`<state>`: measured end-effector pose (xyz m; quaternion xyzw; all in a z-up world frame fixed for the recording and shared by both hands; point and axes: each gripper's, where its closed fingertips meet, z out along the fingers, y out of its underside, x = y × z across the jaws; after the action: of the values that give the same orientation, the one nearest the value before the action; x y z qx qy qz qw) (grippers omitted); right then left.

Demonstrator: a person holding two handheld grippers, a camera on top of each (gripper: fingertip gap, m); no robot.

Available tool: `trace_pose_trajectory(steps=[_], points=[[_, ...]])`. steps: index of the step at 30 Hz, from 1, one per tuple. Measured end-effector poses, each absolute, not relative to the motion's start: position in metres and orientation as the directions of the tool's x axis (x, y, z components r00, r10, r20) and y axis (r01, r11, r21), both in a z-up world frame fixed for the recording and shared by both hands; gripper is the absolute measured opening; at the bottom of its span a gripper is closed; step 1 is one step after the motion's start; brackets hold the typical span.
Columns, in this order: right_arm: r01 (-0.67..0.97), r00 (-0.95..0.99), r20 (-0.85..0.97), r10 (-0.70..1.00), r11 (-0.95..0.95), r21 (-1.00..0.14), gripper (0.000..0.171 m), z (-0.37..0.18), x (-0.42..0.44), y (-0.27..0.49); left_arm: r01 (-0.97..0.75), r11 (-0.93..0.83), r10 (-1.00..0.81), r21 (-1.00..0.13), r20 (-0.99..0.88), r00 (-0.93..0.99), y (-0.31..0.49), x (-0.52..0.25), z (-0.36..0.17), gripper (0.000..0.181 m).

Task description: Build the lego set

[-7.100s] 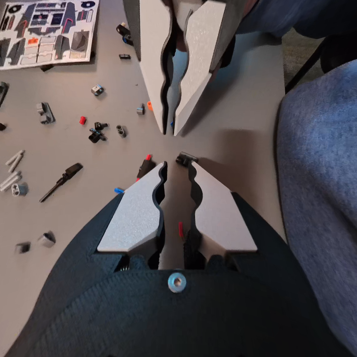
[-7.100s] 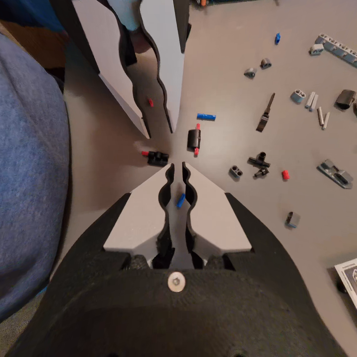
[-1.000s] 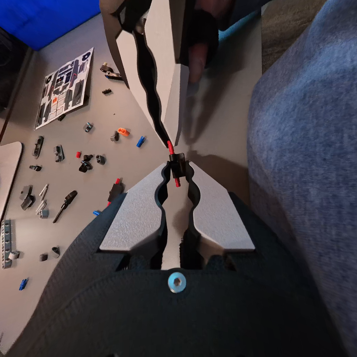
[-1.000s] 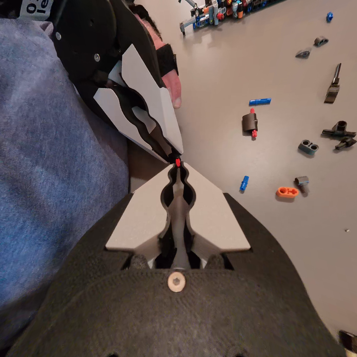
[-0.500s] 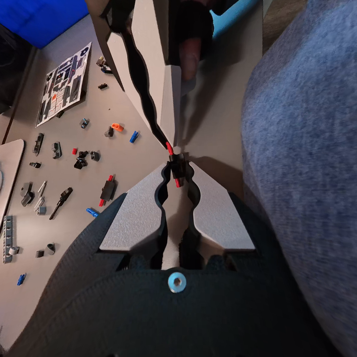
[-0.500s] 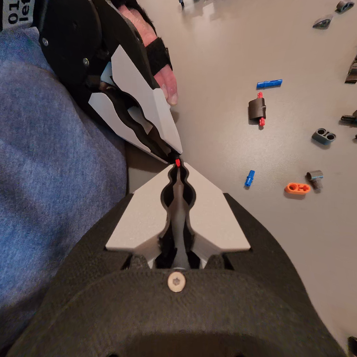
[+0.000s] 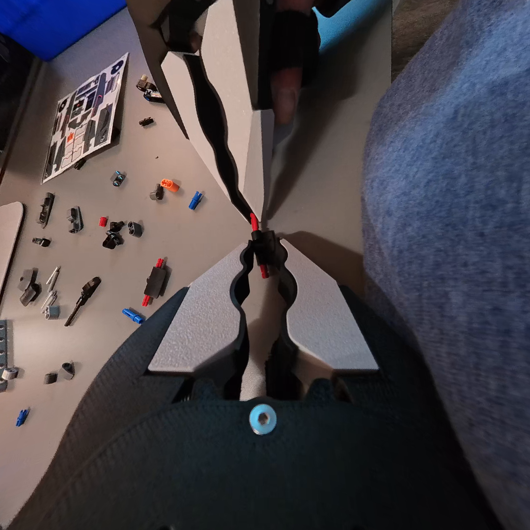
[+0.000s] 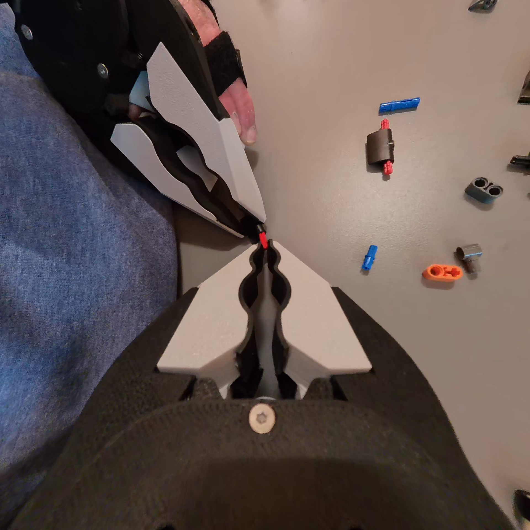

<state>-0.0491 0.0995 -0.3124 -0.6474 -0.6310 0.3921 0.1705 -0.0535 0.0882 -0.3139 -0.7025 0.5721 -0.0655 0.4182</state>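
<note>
My left gripper (image 7: 264,248) is shut on a small black connector (image 7: 263,243), held above the grey table. A red axle (image 7: 253,222) runs through the connector, and its lower end sticks out between my left fingers. My right gripper (image 8: 265,247) is shut on the axle's other end (image 8: 262,238). The two grippers meet tip to tip. The right gripper comes in from the top of the left wrist view (image 7: 255,219). The left gripper (image 8: 252,228) and the connector (image 8: 253,226) show at the upper left of the right wrist view.
Loose parts lie on the table: a black piece with a red axle (image 7: 155,282), a blue pin (image 8: 368,257), an orange connector (image 8: 441,272) and a long blue pin (image 8: 399,104). A sticker sheet (image 7: 83,120) lies farther back. A person's blue clothing (image 7: 459,229) fills the near side. My left and right fingertips are right by each other. About 6 centimeters separates my right fingertips from the blue pin (image 8: 368,257). Look for it in the left wrist view (image 7: 194,200) too.
Seven seconds ago both grippers were open over the table, by the parts. In the last second they stay joined at the axle, and the views shift slightly.
</note>
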Motion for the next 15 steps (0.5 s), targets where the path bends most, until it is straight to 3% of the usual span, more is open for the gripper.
trace_pose_trajectory(steps=[15], points=[[0.712, -0.184, -0.250, 0.951, -0.047, -0.701, 0.000, -0.3162, -0.0499, 0.0983, -0.745, -0.001, -0.871, -0.667, -0.365, 0.328, 0.0896, -0.0548, -0.3148, 0.006]])
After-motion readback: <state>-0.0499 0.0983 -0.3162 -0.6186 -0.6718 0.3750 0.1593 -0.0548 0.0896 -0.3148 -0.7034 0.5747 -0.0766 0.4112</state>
